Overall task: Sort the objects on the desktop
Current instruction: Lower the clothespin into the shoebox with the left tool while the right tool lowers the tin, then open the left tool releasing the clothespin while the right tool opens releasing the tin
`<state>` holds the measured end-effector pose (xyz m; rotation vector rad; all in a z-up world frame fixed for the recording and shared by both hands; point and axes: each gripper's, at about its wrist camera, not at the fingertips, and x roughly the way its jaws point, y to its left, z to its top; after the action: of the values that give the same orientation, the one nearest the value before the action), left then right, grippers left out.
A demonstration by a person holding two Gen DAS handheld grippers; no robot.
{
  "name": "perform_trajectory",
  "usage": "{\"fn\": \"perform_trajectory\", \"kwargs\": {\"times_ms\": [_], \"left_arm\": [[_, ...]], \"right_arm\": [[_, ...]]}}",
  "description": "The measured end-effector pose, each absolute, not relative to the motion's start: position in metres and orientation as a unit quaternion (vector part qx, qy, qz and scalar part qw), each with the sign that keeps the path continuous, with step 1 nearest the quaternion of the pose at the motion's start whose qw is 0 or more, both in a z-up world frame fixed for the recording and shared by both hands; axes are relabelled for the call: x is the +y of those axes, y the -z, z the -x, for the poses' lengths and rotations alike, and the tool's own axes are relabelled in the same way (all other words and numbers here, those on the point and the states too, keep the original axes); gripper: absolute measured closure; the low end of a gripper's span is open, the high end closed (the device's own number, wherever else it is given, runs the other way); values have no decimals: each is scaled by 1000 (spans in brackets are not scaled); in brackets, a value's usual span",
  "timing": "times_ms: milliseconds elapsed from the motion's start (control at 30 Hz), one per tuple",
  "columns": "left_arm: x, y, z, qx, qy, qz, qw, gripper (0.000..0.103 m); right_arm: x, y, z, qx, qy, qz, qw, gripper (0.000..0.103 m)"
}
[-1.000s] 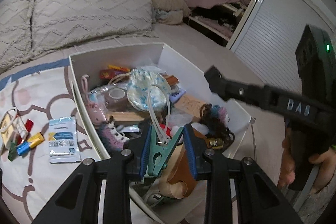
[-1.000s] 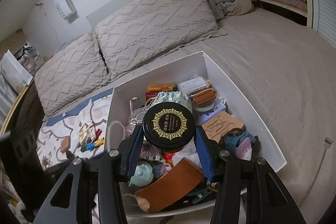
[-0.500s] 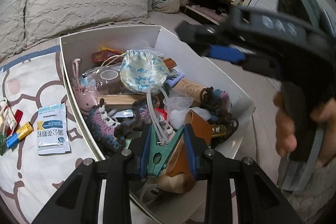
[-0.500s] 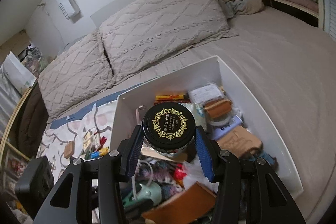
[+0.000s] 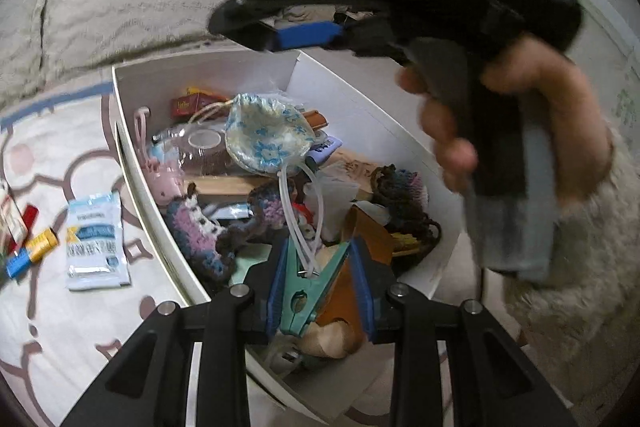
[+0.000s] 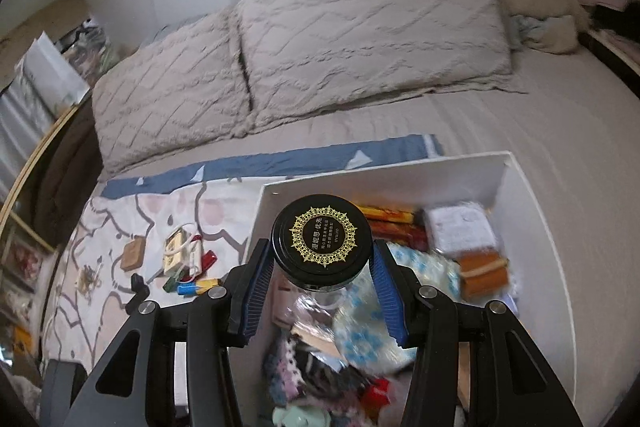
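My left gripper (image 5: 318, 279) hangs low over the near end of the white box (image 5: 360, 99). A teal clothespin (image 5: 308, 287) stands between its blue pads, which still touch it while the jaws are opening. A clear tube loops through the clip. My right gripper (image 6: 320, 259) is shut on a glass jar with a black lid and gold ornament (image 6: 322, 241), held above the left wall of the box (image 6: 532, 227). In the left wrist view a hand (image 5: 520, 115) holds that tool's black body across the top.
The box holds a floral pouch (image 5: 264, 131), crocheted pieces (image 5: 200, 231), a brown leather piece (image 5: 360, 239) and red packets (image 6: 392, 223). Left of it, on the patterned sheet, lie a sachet (image 5: 94, 239), batteries (image 5: 34, 251), a wooden block (image 6: 133, 253) and a small bag (image 6: 180, 251). Pillows (image 6: 360, 35) lie behind.
The right gripper carried the jar leftward from above the middle of the box to its left wall. In the left view its body swept from right to top. The left pads parted slightly.
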<state>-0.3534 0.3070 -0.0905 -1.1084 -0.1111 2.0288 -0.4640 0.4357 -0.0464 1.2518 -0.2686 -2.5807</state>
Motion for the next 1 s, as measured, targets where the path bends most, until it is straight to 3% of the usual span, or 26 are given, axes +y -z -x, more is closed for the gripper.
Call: {"fn": "perform_trajectory", "kwargs": {"times_ms": [33,100,1000], "left_arm": [[305,89,354,-52,-801,439,403,48],[302,83,353,-57,-804,433,403,38],[271,75,366,-100,-808,429,390,38]], "right_arm": [[433,47,469,-90,885,-437,137,53],[428,50,479,-82,877,-449,148,53],[392,100,539,0,838,-531,127,53]]}}
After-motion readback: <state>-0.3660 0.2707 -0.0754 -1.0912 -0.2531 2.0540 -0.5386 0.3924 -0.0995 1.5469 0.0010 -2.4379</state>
